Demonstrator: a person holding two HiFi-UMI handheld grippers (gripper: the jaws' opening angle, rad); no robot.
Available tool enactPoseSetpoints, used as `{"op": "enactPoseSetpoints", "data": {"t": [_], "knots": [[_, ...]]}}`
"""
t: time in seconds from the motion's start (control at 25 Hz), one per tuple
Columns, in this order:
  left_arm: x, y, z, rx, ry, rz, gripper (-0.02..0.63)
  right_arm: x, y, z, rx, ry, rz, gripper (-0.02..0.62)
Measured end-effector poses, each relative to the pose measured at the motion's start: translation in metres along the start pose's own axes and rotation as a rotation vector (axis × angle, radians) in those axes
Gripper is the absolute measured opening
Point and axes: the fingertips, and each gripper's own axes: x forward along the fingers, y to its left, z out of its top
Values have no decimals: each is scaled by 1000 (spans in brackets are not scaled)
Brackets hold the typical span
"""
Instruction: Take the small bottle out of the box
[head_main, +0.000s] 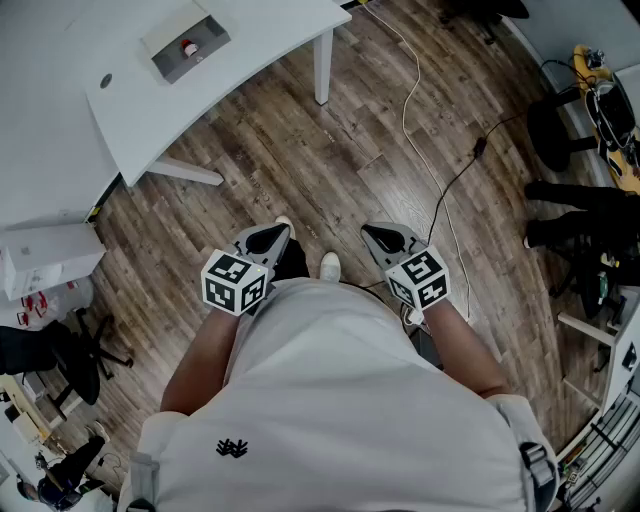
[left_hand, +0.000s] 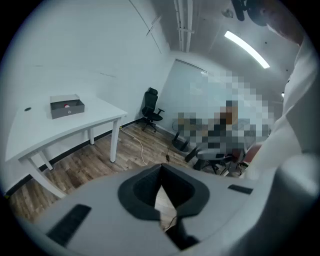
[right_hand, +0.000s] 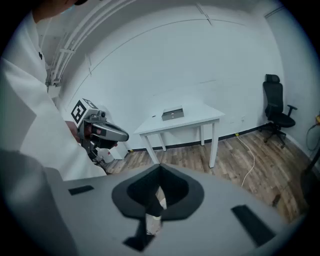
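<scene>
Head view looks steeply down on a person in a white shirt standing on the wooden floor, well apart from the white bench. Each hand holds its tongs at waist height, noses aimed forward and down at the boards. The left tongs are pressed together with nothing between them; the left gripper view shows their two dark pads meeting at a point over bare floor. The right tongs look the same in the right gripper view (tips meeting, empty).

On the bench sits the grey box, open at the top and lying flat. Inside it, near the middle, is a small red spot, which I take for the small bottle. It is in the box, not out of it. It is too small in every view for me to tell which way it points or how its long axis lies.

A white cable trails over the floor to the right of the bench leg, and a black office chair stands by the far wall.
</scene>
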Motion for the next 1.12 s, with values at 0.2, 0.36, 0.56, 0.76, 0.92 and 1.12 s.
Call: {"op": "enactPoseSetpoints", "data": {"t": [0.2, 0.36, 0.56, 0.76, 0.92, 1.12], "knots": [[27, 18, 29, 7, -25, -19, 6, 11, -30, 20, -26, 3, -7, 5], [57, 36, 51, 16, -45, -36, 6, 21, -61, 36, -15, -5, -40, 5], [77, 83, 98, 9, -85, -67, 6, 55, -90, 87, -59, 37, -79, 6], [87, 146, 144, 22, -126, -27, 7, 97, -120, 145, -78, 14, -72, 12], [87, 193, 173, -45, -173, 49, 8, 123, -134, 185, -102, 20, -36, 74], [112, 230, 204, -147, -231, 155, 9, 141, -178, 211, -124, 49, 58, 55]]}}
